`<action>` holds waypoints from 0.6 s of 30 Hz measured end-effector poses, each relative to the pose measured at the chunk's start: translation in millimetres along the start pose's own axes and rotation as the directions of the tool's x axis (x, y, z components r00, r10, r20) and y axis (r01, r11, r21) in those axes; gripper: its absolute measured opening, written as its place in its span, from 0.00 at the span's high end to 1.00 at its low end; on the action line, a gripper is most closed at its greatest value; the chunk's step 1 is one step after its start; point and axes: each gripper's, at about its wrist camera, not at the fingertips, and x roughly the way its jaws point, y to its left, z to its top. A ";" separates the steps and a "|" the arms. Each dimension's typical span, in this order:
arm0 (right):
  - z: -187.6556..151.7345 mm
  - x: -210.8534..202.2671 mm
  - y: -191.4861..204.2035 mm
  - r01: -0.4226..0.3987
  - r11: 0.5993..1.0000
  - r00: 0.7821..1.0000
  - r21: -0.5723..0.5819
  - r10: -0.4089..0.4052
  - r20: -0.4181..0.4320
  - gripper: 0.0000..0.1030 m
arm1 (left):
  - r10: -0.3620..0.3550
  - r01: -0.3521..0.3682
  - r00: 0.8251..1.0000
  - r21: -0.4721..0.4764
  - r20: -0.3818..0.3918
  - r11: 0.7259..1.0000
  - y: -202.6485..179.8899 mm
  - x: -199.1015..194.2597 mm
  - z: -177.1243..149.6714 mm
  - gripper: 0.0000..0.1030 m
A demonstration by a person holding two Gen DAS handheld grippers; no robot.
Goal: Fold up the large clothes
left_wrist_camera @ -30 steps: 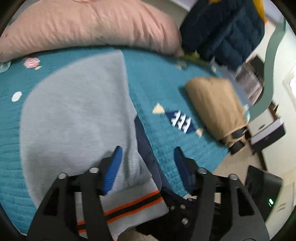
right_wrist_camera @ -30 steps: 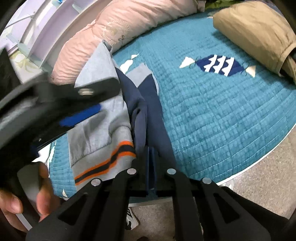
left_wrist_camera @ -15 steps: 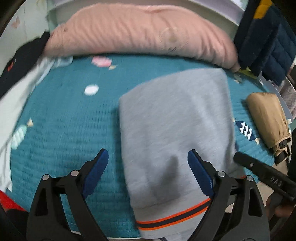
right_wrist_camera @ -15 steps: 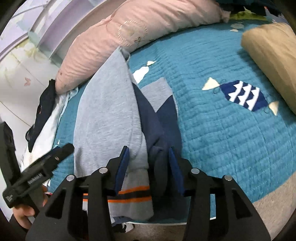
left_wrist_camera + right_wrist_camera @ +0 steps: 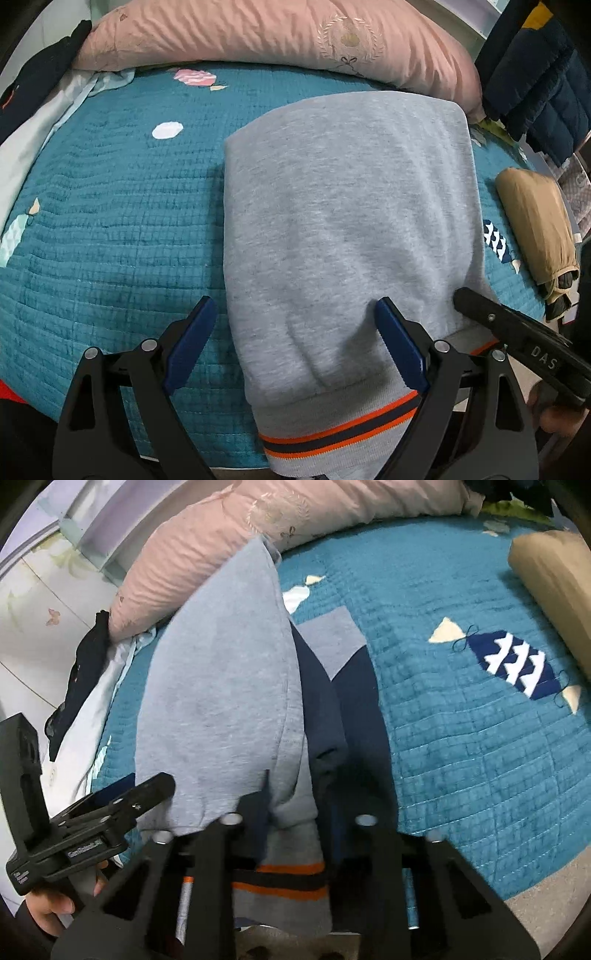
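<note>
Grey sweatshirt [image 5: 343, 221]: lying folded on the teal quilted bed cover [image 5: 110, 229], its ribbed hem with the orange and dark stripes [image 5: 340, 435] sitting at the near edge of the bed and its far end reaching toward the pink pillow [image 5: 258, 33].
Navy part of the garment [image 5: 332, 716]: showing along the right side of the grey fold in the right wrist view, lying on the cover.
Left claw [image 5: 291, 347]: standing wide open low over the near end of the sweatshirt; its left blue pad is hanging over the teal cover just beside the grey edge, its right pad is sitting over the grey cloth, gripping nothing.
Right claw [image 5: 299, 812]: sitting at the near right edge of the sweatshirt with the jaws parted and grey and navy cloth bunching up between them; whether the fingers are pressing on the cloth I cannot tell.
Tan folded garment [image 5: 535, 229]: lying on the cover to the right, well apart from the sweatshirt.
Fish pattern [image 5: 513, 664]: showing on the cover between the sweatshirt and the tan garment.
Dark puffer jacket [image 5: 543, 74]: hanging at the far right.
White and black clothes [image 5: 88, 686]: lying at the left edge of the bed.
</note>
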 end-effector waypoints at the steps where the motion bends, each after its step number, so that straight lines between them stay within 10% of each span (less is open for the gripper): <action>1: -1.0 -5.7 5.0 0.022 0.999 1.000 -0.024 -0.022 0.015 0.83 | -0.001 0.001 1.000 -0.004 -0.003 1.000 -0.1 -0.4 -0.2 0.14; 9: -14.7 -52.6 9.9 0.106 0.994 0.986 -0.026 -0.101 0.133 0.84 | -0.024 0.024 1.000 0.010 -0.010 1.000 -15.1 -4.3 -2.3 0.11; 18: -25.3 -24.2 -18.1 0.220 0.975 0.974 0.002 -0.220 0.045 0.70 | 0.032 -0.029 0.999 0.112 -0.023 0.993 -36.2 17.0 -10.7 0.05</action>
